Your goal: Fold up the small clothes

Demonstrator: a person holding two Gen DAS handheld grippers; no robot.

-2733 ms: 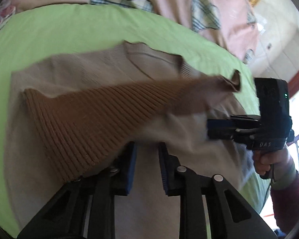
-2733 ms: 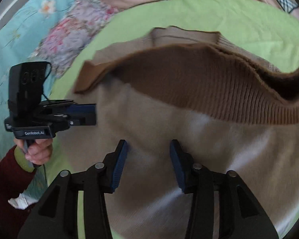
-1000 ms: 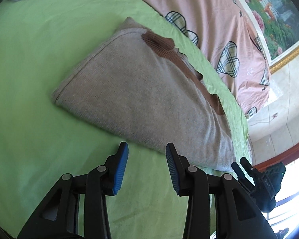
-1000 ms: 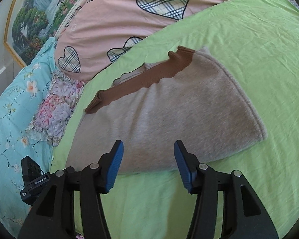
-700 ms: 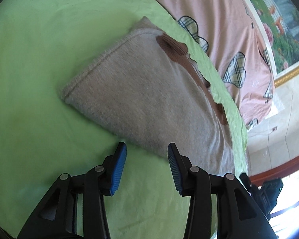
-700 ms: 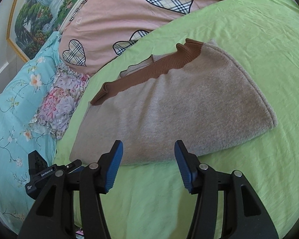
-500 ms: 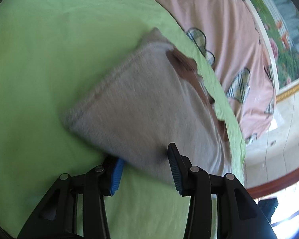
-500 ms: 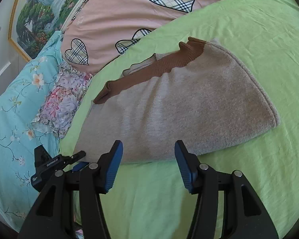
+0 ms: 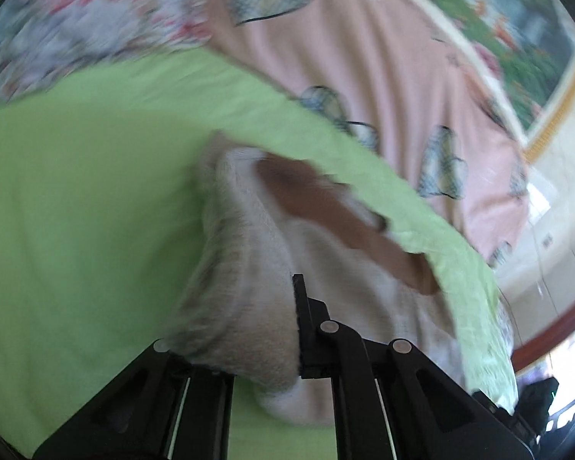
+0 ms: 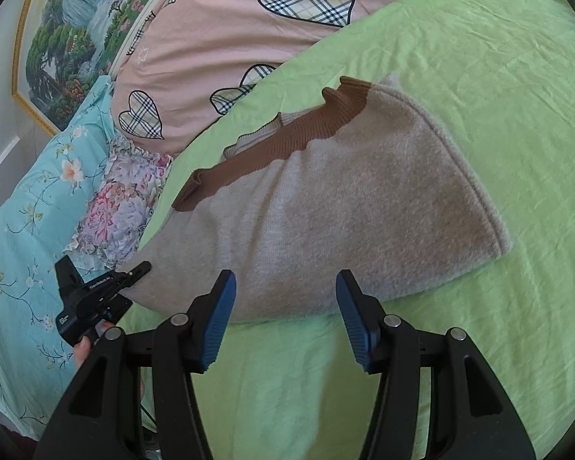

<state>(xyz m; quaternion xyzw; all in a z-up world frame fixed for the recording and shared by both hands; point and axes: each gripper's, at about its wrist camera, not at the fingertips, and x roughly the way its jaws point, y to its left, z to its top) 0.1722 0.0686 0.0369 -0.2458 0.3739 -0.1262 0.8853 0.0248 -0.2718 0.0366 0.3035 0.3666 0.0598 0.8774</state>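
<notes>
left wrist view is pretty smeared, the sweater (image 9: 249, 306) and floral pillow (image 9: 76, 27) are just blur. the sweater's fold covers the left gripper (image 9: 287, 329) so one finger is buried, only the right finger (image 9: 300, 306) shows. in the right wrist view the hand (image 10: 82, 352) on that gripper is mostly behind the right gripper's (image 10: 283, 318) frame, and the painting (image 10: 76, 34) gets cut off by the edge.
</notes>
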